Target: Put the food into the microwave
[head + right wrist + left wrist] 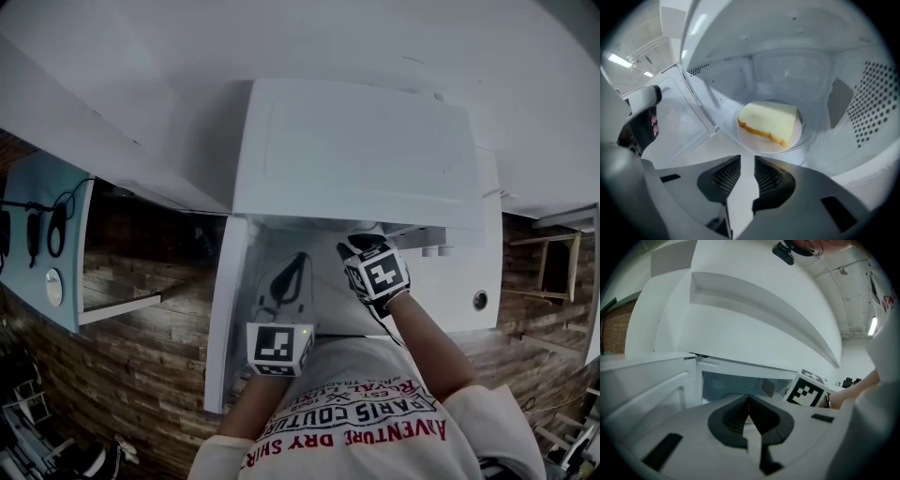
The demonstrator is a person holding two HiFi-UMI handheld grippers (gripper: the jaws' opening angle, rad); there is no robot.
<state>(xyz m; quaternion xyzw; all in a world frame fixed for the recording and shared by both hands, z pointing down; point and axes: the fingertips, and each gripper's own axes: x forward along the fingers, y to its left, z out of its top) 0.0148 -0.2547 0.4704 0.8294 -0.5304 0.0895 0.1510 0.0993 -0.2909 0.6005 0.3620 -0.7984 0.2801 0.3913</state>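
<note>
A slice of pale bread with a golden crust (768, 122) lies on a white plate (800, 133) inside the white microwave (356, 150), on its turntable. The microwave door (225, 309) hangs open to the left. My right gripper (747, 164) hovers just in front of the plate, jaws a little apart with nothing between them. In the head view its marker cube (375, 274) sits at the cavity mouth and its tips are hidden inside. My left gripper (749, 406) stands near the open door (647, 390), pointing at the cavity, jaws together and empty.
A white cabinet or hood (754, 310) overhangs the microwave. The perforated right cavity wall (876, 103) is close to my right gripper. Wood-patterned flooring (141, 375) lies below, with a blue panel (47, 234) at far left and a white counter (459, 281) to the right.
</note>
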